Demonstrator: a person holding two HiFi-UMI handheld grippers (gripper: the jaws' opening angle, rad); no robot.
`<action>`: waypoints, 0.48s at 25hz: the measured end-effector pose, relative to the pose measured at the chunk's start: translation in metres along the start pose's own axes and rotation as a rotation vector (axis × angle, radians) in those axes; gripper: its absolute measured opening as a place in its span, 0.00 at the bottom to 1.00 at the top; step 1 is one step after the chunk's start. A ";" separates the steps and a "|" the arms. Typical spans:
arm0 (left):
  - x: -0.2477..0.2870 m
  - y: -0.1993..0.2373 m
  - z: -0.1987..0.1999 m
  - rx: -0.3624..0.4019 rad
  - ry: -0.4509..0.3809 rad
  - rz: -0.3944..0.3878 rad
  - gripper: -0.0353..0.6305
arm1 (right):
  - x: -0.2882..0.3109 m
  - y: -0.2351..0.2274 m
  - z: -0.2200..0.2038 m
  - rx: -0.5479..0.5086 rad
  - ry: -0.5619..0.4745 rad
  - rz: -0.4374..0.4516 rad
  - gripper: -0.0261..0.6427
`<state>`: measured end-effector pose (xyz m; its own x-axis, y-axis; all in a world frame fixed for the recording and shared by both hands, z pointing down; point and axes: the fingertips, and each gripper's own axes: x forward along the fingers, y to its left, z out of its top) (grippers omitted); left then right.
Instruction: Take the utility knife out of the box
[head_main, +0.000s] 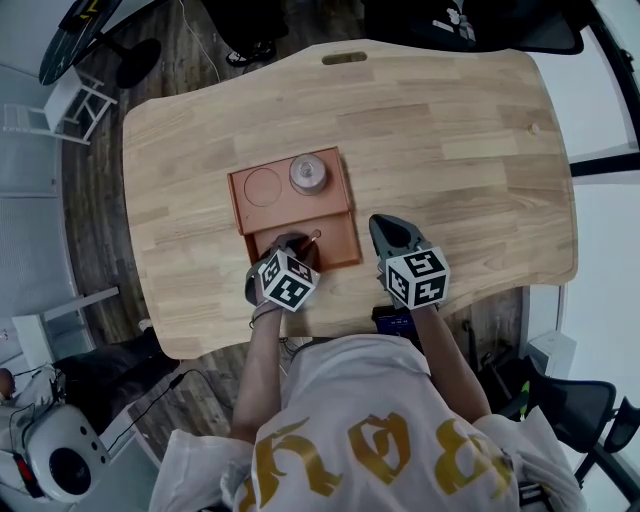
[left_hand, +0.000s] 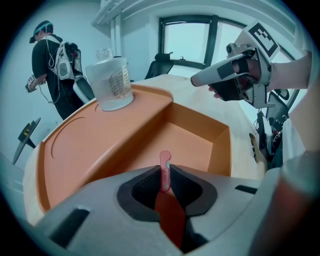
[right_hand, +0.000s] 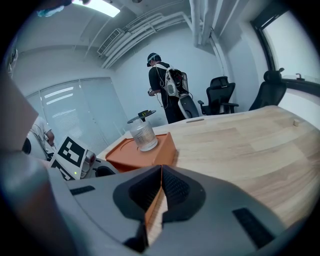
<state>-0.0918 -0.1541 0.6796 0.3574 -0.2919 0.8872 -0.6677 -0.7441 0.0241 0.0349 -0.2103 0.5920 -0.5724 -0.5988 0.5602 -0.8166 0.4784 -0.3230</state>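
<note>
**Utility knife, red: clamped in the left tongs, over the box's open compartment**

Head view. Left tongs (head_main: 300, 246) reaching into the near, recessed compartment of the orange box (head_main: 262, 187). Slim end of the utility knife (head_main: 314, 236) showing just beyond the tips. Clear jar (head_main: 308, 172) on the box's raised far half, ahead of the left tongs. Right tongs (head_main: 383, 228) just right of the left tongs, beside the box wall, over bare desk (head_main: 470, 150). Pale wood desk with rounded outline; dark plank floor (head_main: 95, 210) around it.

Left gripper view. Closed on the knife, narrow red body edge-on between the pads, metal-tipped end pointing away into the compartment, rest of the handle trailing back through the throat. Not readable whether lifted clear of the compartment floor. Right tongs ahead and to the right, above desk level.

Handling, as judged: light, rigid, smooth plastic flanks, so prone to swivel if pinched near one end. Best taken across the flats at mid-handle, away from the blade end. Present hold seemingly forward of the middle.

Right gripper view. Pressed together, nothing between, only a sliver of box and desk showing through the seam. Box and jar ahead and to the left. Room: white walls, glass partition, ceiling pipes, strip light, black office chairs (right_hand: 220, 102) near the window, a person (right_hand: 165, 90) standing beyond the desk's far end.
</note>
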 end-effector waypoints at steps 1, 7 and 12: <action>-0.001 0.000 0.000 -0.005 -0.004 0.000 0.14 | -0.001 0.000 0.001 0.008 -0.005 -0.001 0.06; -0.017 0.004 0.003 -0.035 -0.043 0.031 0.14 | -0.008 0.011 0.014 0.004 -0.049 0.009 0.06; -0.039 0.004 0.006 -0.081 -0.098 0.054 0.14 | -0.020 0.024 0.021 -0.010 -0.086 0.017 0.06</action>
<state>-0.1043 -0.1495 0.6424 0.3784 -0.3905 0.8393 -0.7367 -0.6760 0.0176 0.0249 -0.2000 0.5569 -0.5907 -0.6432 0.4872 -0.8063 0.4950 -0.3240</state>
